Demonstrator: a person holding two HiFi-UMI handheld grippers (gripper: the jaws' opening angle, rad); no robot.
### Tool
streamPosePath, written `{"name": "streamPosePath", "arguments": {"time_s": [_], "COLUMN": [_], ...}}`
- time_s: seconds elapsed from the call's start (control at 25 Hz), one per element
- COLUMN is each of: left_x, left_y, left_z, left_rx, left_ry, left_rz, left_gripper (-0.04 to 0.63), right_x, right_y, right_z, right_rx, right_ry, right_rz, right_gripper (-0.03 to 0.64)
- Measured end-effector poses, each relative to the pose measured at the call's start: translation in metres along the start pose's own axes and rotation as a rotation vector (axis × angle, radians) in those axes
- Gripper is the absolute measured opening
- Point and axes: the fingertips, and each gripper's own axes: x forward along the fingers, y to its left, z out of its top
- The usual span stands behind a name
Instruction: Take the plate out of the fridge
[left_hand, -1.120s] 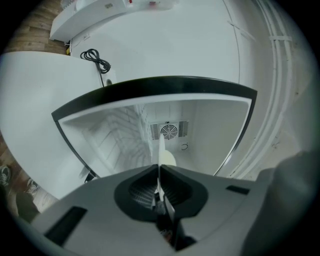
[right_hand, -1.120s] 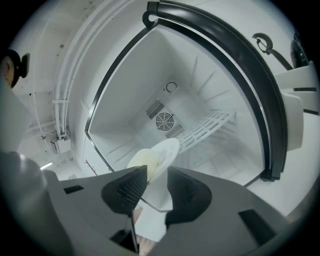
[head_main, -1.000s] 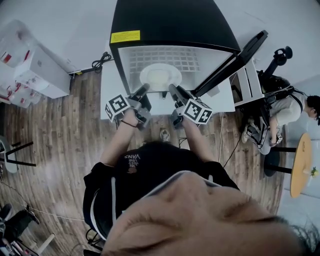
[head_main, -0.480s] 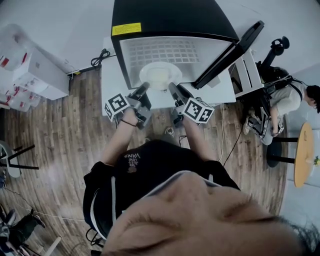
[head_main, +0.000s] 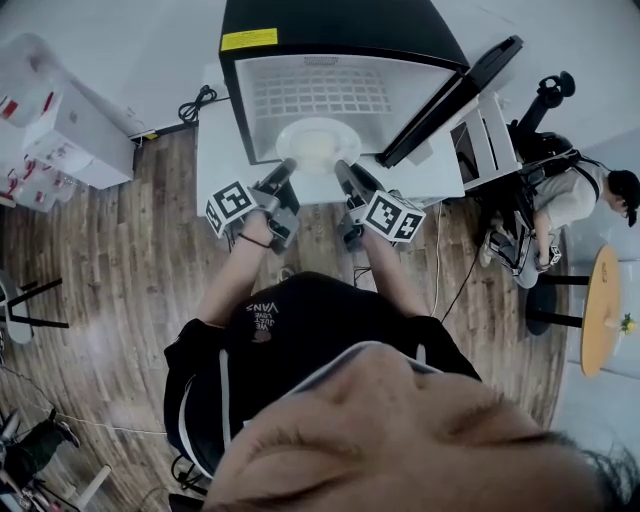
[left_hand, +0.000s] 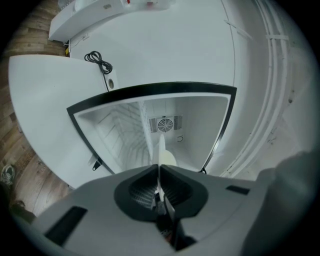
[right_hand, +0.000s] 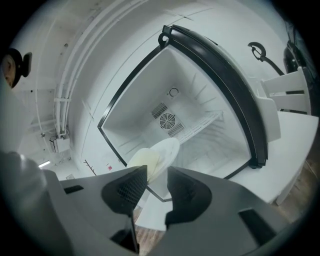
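Observation:
The white plate (head_main: 318, 145) lies level at the front lip of the open black fridge (head_main: 340, 40), half over its wire shelf (head_main: 320, 95). My left gripper (head_main: 288, 168) is shut on the plate's near-left rim; in the left gripper view that plate (left_hand: 161, 147) shows edge-on, pinched between the jaws of that gripper (left_hand: 159, 167). My right gripper (head_main: 342, 170) holds the near-right rim. The right gripper view shows this plate (right_hand: 155, 155) tilted between the wide-set jaws of the right gripper (right_hand: 157, 175), which are closed across its thick rim.
The fridge door (head_main: 450, 100) stands swung open to the right. The fridge sits on a low white stand (head_main: 215, 150). White boxes (head_main: 70, 140) lie at left, a seated person (head_main: 575, 205) and a round wooden table (head_main: 600, 310) at right.
Both grippers have drawn back toward me with the plate between them. The plate has slid from deeper on the shelf to the fridge's front lip.

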Motion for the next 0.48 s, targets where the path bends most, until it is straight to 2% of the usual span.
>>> {"name": "streamPosePath", "arguments": {"time_s": [0.48], "left_x": [-0.016], "left_y": [-0.011], "left_z": [-0.028], "left_rx": [-0.002], "left_ry": [-0.071], "left_rz": [0.005], "left_gripper": [0.029], "right_x": [-0.026], "right_y": [0.006], "right_z": [0.002], "right_rx": [-0.041], "right_ry": [0.046], "right_rz": [0.059], "right_gripper": [0.133]}}
